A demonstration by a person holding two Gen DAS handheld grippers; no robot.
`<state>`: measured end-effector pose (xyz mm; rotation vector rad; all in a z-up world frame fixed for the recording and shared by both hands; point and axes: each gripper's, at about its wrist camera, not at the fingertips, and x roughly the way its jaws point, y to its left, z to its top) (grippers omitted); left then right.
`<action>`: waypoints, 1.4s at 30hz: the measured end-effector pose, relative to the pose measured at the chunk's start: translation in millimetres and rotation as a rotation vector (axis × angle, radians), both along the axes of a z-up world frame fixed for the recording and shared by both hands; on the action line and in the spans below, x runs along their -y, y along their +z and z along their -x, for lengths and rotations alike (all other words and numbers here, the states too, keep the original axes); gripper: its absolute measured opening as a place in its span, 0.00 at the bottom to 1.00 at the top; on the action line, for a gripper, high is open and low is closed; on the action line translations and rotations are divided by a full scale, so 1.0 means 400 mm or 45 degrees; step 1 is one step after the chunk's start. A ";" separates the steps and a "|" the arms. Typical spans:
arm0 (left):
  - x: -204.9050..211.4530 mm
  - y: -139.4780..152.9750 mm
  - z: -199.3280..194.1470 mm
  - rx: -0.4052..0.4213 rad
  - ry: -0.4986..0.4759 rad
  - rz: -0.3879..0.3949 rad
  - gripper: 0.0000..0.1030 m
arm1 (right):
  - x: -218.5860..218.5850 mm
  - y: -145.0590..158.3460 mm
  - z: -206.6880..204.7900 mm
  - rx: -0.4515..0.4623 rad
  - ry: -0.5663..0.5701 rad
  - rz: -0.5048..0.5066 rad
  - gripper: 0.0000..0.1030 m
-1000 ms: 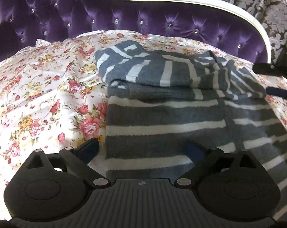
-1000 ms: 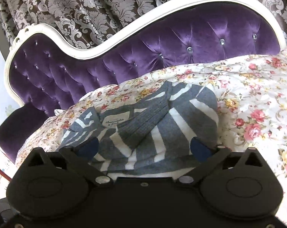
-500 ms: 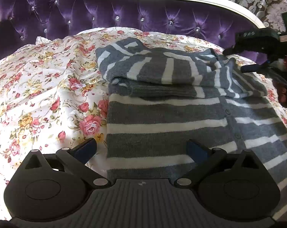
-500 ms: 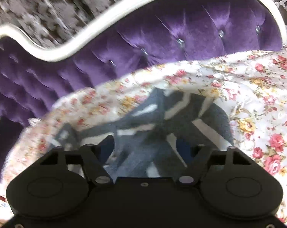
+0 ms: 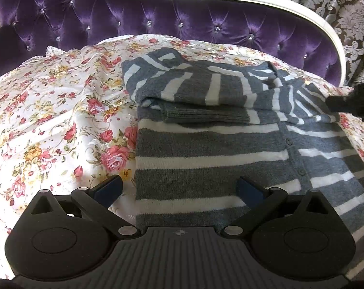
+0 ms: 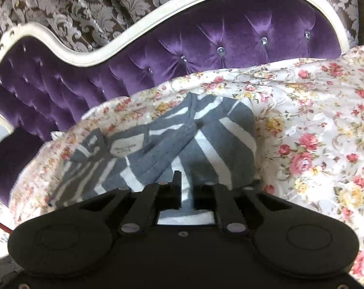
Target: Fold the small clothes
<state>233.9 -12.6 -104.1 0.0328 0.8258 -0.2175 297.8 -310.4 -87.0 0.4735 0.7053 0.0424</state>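
Narrowed from a wide spread a second ago: right gripper (image 6: 185, 193), jaws just closing to a slim gap, striped fabric seen through it, a pinch not certain. Left gripper (image 5: 179, 189) unmoved, spread wide, low over the near hem of the grey-and-white striped cardigan (image 5: 206, 149). Sleeves folded across its top, flat on the floral bedspread (image 5: 49, 120). Beyond, purple tufted headboard (image 5: 158, 16).

Left hand-held gripper (image 5: 179, 190) wide, right hand-held gripper (image 6: 186, 192) closing
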 end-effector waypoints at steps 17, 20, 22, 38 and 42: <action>-0.011 0.006 0.000 -0.006 -0.008 0.028 0.99 | -0.034 0.018 -0.121 0.081 -0.039 0.010 0.12; -0.007 0.005 -0.002 -0.006 0.000 0.024 0.99 | -0.028 0.049 -0.033 0.166 -0.029 0.028 0.12; -0.002 0.003 -0.001 -0.002 0.001 0.011 1.00 | -0.022 0.038 0.008 0.153 -0.027 0.045 0.12; -0.004 0.003 0.000 0.003 -0.006 0.006 1.00 | 0.016 -0.003 0.044 0.065 -0.087 0.158 0.54; -0.003 0.002 0.001 0.010 -0.007 -0.001 1.00 | -0.008 -0.044 0.011 0.008 -0.037 0.240 0.54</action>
